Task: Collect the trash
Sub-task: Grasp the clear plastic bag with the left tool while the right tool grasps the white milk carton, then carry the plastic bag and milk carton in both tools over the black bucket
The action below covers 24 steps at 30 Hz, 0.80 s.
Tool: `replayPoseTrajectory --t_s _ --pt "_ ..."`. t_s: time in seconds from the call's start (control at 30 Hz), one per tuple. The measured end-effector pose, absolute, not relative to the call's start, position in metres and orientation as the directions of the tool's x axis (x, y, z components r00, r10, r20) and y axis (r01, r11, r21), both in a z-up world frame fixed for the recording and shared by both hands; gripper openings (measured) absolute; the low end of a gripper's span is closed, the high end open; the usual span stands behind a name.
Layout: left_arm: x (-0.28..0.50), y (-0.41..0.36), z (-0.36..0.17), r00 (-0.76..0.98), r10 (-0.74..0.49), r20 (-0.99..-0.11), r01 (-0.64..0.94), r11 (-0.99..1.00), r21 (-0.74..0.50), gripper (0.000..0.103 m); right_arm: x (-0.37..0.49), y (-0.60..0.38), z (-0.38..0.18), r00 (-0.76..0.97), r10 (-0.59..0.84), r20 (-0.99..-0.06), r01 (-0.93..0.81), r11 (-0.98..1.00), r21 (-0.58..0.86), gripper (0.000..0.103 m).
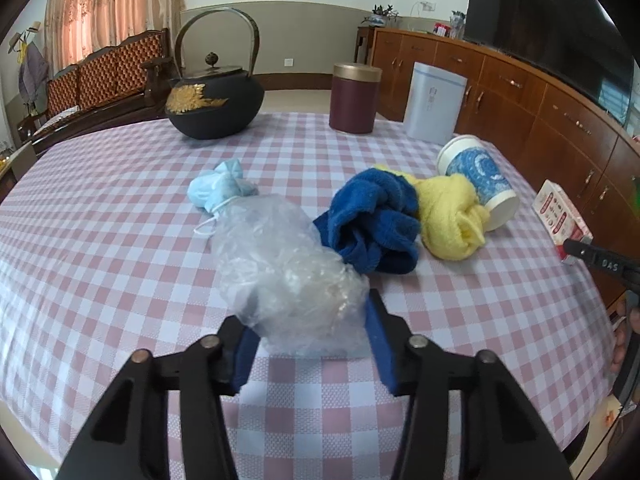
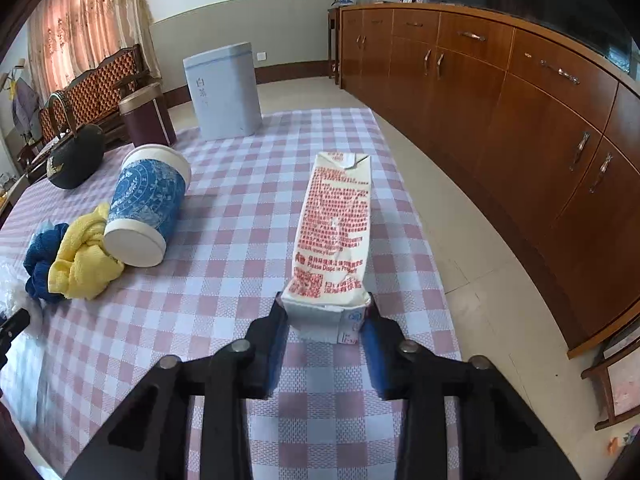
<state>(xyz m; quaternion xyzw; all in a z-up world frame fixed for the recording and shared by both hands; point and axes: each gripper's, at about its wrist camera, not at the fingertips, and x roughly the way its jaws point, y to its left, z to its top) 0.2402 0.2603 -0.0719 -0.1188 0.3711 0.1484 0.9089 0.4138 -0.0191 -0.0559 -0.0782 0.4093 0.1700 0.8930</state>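
My two wrist cameras looked steeply down along their fingers, close over the checked tablecloth [image 1: 120, 240], both catching the paper cup [image 2: 146, 208] and towels.

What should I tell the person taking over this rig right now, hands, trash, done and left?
Left gripper: jaws closed onto the crumpled clear plastic bag, on the table.
Right gripper: jaws pinching the near end of the milk carton, lying on the table's right side.
Loose: face mask, tipped paper cup against the yellow cloth and blue cloth.
Done: nothing lifted yet.
Left: carry both off, then mask and cup.
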Motion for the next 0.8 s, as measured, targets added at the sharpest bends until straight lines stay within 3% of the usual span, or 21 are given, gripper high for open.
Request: replayPoseTrajectory --t_s 0.8 --pt "0.184 0.236 -0.049 0.715 0.224 -0.662 -0.36 0.93 -0.075 0.047 0.297 -0.047 -0.021 0.666 0.297 -0.684 -0.439 0.898 -0.037 0.035"
